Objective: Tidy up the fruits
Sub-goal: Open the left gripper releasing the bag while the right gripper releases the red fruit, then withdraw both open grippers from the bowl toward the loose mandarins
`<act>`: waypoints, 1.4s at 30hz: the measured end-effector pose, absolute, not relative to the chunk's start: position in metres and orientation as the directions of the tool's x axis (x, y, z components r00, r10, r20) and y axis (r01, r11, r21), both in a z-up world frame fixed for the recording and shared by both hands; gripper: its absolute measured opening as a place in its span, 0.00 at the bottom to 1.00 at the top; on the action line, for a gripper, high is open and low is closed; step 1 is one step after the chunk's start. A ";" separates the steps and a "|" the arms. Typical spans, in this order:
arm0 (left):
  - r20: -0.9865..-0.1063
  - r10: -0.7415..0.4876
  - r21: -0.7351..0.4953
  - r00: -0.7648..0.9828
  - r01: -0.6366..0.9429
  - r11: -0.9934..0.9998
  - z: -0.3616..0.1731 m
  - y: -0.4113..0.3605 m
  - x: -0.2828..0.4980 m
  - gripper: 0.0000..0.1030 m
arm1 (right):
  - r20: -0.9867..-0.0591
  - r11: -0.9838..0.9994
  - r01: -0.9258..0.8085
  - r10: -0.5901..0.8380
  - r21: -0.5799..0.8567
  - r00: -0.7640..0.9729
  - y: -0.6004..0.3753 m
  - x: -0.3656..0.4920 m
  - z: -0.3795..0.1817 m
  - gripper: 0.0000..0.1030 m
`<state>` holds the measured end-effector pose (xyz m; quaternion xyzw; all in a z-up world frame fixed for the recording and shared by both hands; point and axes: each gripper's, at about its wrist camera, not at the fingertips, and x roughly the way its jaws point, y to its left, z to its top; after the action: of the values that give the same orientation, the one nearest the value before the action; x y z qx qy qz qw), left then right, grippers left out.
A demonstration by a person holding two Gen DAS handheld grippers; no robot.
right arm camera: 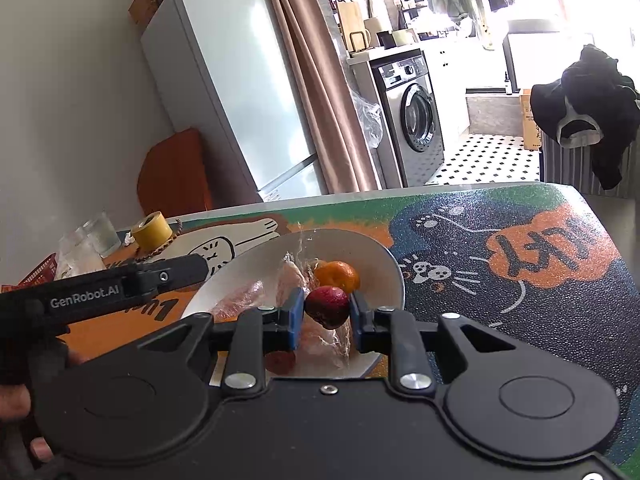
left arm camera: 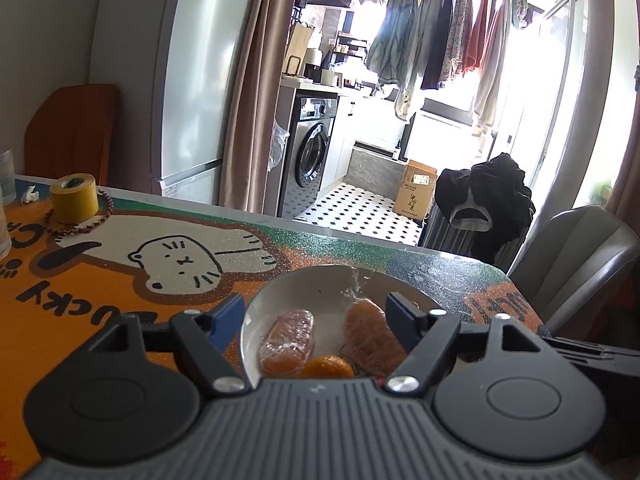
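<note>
A white bowl stands on the cat-print table mat. In it lie two plastic-wrapped orange fruits and a tangerine. My left gripper hangs open just over the bowl's near side, with nothing between its blue pads. In the right wrist view my right gripper is shut on a dark red fruit, held over the bowl in front of the tangerine. Another red fruit shows below the left finger. The left tool's black body reaches in from the left.
A yellow tape roll inside a bead bracelet sits at the table's far left, near glass cups and a red basket. A grey chair stands past the right table corner. A hand holds the left tool.
</note>
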<state>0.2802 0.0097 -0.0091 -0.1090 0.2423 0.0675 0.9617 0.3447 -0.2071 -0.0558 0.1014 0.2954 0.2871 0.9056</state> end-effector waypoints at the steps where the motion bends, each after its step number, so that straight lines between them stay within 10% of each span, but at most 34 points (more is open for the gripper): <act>1: -0.478 0.082 -0.178 0.875 -0.188 0.966 -0.008 0.012 0.276 0.76 | -0.470 0.820 -0.461 0.572 0.339 0.672 -0.206 0.342 -0.054 0.30; 27: -0.476 0.049 -0.316 0.878 -0.222 0.922 -0.011 0.049 0.197 0.95 | -0.438 0.832 -0.438 0.552 0.340 0.709 -0.211 0.280 -0.046 0.99; 42: -0.469 0.058 -0.306 0.881 -0.224 0.925 -0.011 0.051 0.167 1.00 | -0.456 0.846 -0.438 0.532 0.303 0.714 -0.206 0.254 -0.044 1.00</act>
<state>0.1669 0.0505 -0.0107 -0.1786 0.2322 0.0739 0.9533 0.2536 -0.2065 -0.0437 0.0867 0.2719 0.2632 0.9216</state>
